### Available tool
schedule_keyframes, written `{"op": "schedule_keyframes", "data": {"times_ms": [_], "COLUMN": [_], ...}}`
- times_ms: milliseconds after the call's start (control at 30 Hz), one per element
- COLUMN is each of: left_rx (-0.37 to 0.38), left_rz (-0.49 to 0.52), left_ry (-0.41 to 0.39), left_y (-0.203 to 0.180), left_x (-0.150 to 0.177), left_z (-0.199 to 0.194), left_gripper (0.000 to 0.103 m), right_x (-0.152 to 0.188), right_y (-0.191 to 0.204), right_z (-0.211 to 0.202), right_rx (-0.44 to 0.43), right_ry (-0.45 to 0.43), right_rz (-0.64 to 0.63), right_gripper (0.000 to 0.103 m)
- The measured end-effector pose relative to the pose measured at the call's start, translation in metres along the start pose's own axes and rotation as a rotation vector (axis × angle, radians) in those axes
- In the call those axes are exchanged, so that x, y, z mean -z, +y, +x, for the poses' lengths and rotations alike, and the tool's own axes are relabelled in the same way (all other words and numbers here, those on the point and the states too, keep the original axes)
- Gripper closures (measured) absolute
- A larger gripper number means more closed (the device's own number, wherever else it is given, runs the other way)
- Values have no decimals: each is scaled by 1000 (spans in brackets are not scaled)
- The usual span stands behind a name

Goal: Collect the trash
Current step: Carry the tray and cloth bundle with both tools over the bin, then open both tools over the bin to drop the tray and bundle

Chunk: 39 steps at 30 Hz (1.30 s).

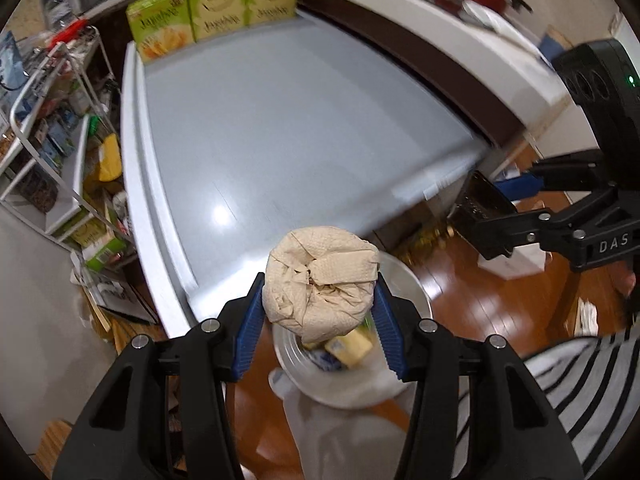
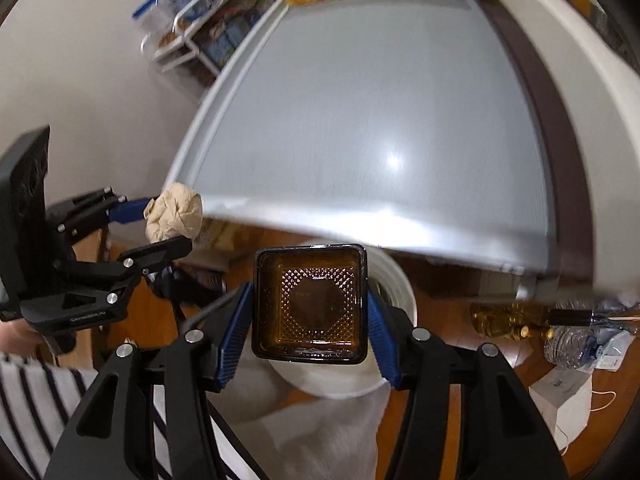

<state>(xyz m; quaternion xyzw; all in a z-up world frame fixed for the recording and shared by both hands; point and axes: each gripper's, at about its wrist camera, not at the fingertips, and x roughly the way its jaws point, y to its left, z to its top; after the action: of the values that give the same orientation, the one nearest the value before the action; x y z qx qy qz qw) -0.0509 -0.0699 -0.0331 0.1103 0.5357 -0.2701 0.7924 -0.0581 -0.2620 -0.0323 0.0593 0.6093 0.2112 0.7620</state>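
My left gripper [image 1: 320, 312] is shut on a crumpled beige paper towel ball [image 1: 320, 280], held just above the white trash bin [image 1: 416, 296] lined with a plastic bag, which holds yellow and blue wrappers [image 1: 346, 350]. The ball also shows in the right wrist view [image 2: 174, 212]. My right gripper [image 2: 310, 312] is shut on a square brown plastic tray [image 2: 311, 304], its open side toward the camera, held over the same bin [image 2: 394, 280]. The right gripper with the tray shows in the left view [image 1: 490, 224].
A grey table [image 1: 280, 120] fills the middle, with green boxes [image 1: 212, 8] at its far end. A wire rack of goods [image 1: 48, 120] stands left. Bottles [image 2: 576, 344] and a white box [image 2: 560, 396] lie on the wooden floor [image 1: 480, 300].
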Motion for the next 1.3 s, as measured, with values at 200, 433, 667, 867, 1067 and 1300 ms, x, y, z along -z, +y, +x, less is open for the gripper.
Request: {"op": "schedule_keyframes", "data": {"times_ms": [200, 433, 667, 867, 1067, 1300], "left_rx": [0, -14, -28, -19, -13, -23], "left_rz": [13, -7, -11, -23, -25, -24], "left_ry": [88, 154, 189, 210, 198, 202], "left_y": [-12, -11, -14, -17, -10, -8], "left_x": [27, 42, 45, 45, 46, 46], "left_z": [27, 66, 91, 98, 94, 94], "left_gripper": [51, 51, 51, 48, 20, 7], "right_x": [28, 41, 45, 45, 45, 45], "right_y": [1, -3, -12, -14, -19, -25], "right_z": [37, 78, 103, 112, 113, 108], "right_rx": [21, 56, 73, 82, 84, 80], "right_ry": [90, 153, 169, 173, 166, 141], "right_rz": [-2, -4, 38, 40, 78, 126], "right_gripper": [50, 50, 50, 49, 35, 17]}}
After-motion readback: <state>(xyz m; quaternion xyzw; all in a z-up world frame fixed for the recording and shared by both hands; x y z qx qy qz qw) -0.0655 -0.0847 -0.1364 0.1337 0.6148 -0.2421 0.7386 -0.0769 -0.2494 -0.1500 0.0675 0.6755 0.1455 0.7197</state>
